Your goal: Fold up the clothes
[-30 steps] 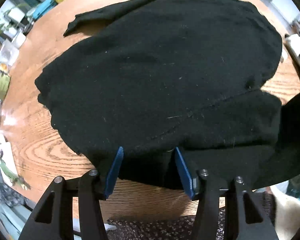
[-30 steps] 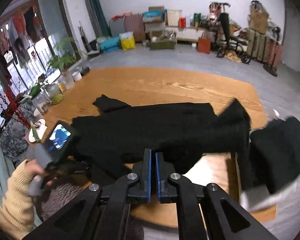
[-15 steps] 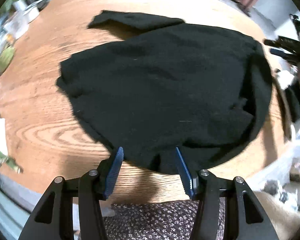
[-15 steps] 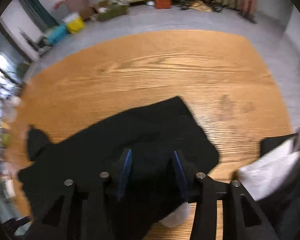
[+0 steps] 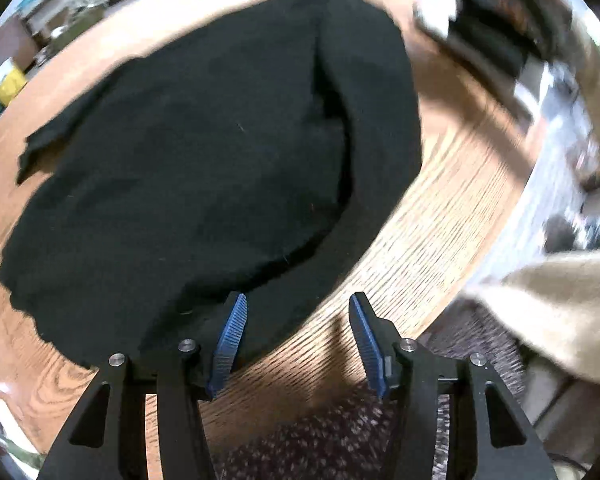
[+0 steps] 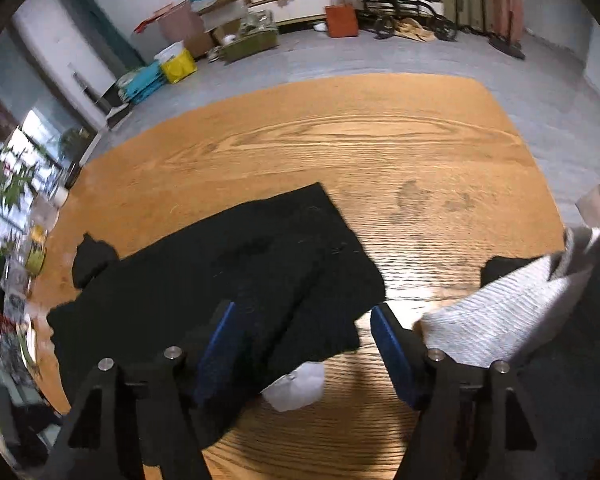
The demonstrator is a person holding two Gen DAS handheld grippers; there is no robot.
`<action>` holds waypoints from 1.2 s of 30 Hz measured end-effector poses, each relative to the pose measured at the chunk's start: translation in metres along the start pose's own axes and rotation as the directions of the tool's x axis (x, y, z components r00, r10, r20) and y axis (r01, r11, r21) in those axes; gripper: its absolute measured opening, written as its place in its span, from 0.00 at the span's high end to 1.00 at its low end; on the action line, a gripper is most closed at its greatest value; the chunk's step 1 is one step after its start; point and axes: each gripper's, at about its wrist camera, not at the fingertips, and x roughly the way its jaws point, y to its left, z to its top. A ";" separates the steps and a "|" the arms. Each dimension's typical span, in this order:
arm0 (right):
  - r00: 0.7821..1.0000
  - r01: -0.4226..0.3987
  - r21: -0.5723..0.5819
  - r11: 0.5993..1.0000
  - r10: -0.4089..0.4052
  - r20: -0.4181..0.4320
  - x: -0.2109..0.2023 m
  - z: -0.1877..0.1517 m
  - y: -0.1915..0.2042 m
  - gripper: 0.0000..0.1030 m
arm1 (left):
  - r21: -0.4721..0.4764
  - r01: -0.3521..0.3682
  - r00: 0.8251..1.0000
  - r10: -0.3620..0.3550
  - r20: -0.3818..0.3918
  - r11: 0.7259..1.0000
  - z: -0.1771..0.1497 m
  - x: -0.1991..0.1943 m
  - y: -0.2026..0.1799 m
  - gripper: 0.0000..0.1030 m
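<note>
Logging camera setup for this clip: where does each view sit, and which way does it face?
Left wrist: on the left gripper, looking steeply down at the black garment near the table edge; a beige sleeve shows.
Right wrist: on the right gripper, looking across the table toward room clutter; no body visible.
Shared: garment, table.

One black garment (image 6: pixel 236 280), one white cloth (image 6: pixel 495 320), one wooden table (image 6: pixel 379 140).

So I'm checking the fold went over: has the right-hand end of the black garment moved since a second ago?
Yes. The black garment's end has come in leftward off the table's right part, now bare wood.
</note>
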 end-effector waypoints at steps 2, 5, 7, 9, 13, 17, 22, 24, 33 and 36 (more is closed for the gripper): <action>1.000 -0.003 0.025 1.000 0.003 -0.003 0.001 0.003 -0.007 0.29 | 0.022 -0.008 1.000 0.008 -0.012 1.000 0.004 0.014 0.000 0.50; 1.000 0.002 0.014 1.000 -0.002 -0.006 0.004 0.003 -0.007 0.29 | -0.060 0.068 0.998 -0.068 0.008 0.996 0.004 0.010 0.011 0.72; 1.000 0.013 -0.001 1.000 -0.013 -0.008 0.009 0.002 -0.003 0.29 | -0.155 0.141 0.990 -0.141 0.011 0.978 0.005 0.005 0.025 0.84; 1.000 0.019 -0.009 1.000 -0.020 -0.008 0.016 0.004 0.001 0.29 | -0.292 0.235 0.971 -0.238 0.026 0.927 0.005 -0.002 0.047 0.87; 1.000 -0.010 0.012 1.000 0.011 -0.017 0.036 0.015 0.004 0.30 | -0.476 0.354 0.934 -0.334 0.129 0.805 0.007 -0.022 0.089 0.92; 0.994 -0.083 0.116 0.990 0.090 -0.056 0.074 0.029 -0.001 0.37 | -0.522 0.345 0.938 -0.303 0.166 0.780 0.014 -0.031 0.109 0.92; 0.996 -0.072 0.131 0.989 0.077 -0.039 0.084 0.030 0.001 0.83 | -0.552 0.323 0.945 -0.293 0.145 0.769 0.019 -0.028 0.123 0.92; 0.995 -0.104 0.114 0.988 0.104 0.013 0.067 0.031 0.003 0.88 | -0.564 0.340 0.938 -0.311 0.150 0.753 0.036 -0.024 0.131 0.92; 0.989 -0.109 0.101 0.989 0.098 0.109 0.036 0.060 -0.004 0.85 | -0.612 0.353 0.921 -0.378 0.095 0.708 0.064 -0.004 0.161 0.92; 0.998 -0.049 0.121 0.991 0.045 0.037 0.058 0.055 -0.003 0.56 | -0.682 0.253 0.949 -0.315 0.036 0.686 0.064 0.017 0.174 0.84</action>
